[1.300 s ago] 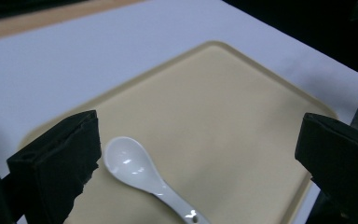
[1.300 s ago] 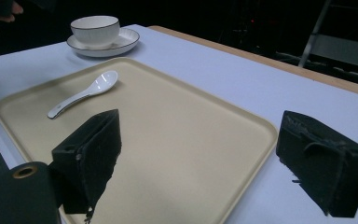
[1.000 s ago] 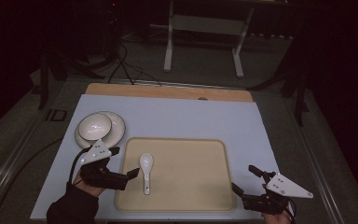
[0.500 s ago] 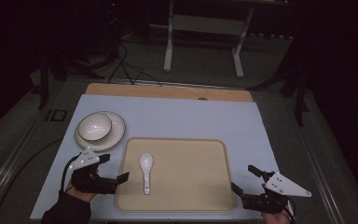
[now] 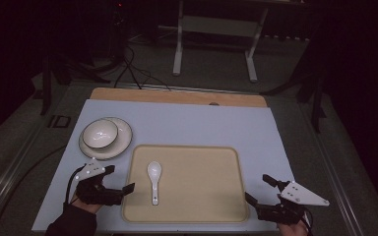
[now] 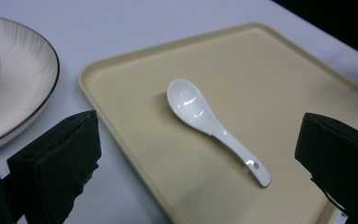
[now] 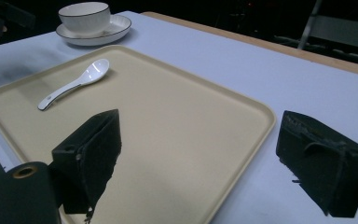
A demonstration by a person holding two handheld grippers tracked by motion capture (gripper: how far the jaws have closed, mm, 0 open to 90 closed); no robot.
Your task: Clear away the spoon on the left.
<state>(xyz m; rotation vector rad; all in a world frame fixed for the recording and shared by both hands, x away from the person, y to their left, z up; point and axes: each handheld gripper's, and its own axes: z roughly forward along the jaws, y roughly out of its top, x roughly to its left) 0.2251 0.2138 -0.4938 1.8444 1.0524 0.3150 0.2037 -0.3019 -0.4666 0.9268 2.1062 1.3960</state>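
Your left gripper [image 5: 107,183] sits off the left edge of the tray [image 5: 202,196], low over the tabletop [image 5: 187,128], with its jaws spread wide and nothing between them. In the left gripper view the spoon [image 6: 214,128] lies ahead of the jaws, centred in the gap but beyond their tips, so the opening already frames it for a straight approach. The spoon rests flat on the tray, bowl up, its handle pointing toward the right-hand jaw in that view. It lies apart from the tray rim, which leaves room for one jaw on each side of the handle.

The bowl [image 5: 100,133] stands inside the plate [image 5: 120,142], beyond the left jaws and to their left, outside the tray. That stacking keeps both dishes together as one target and leaves the tray floor free.

Your right gripper [image 5: 270,199] hangs at the near right corner of the tray, jaws equally wide apart and empty. In the right gripper view the tray rim [image 7: 242,154] passes between the jaws, with the spoon [image 7: 74,84] far ahead and to their left, and the bowl [image 7: 85,15] farther still. This position suits steadying the tray or waiting clear of the left hand's work.

Judged from this layout, the spoon is the item in hand: advance the left jaws along the handle's line before closing.
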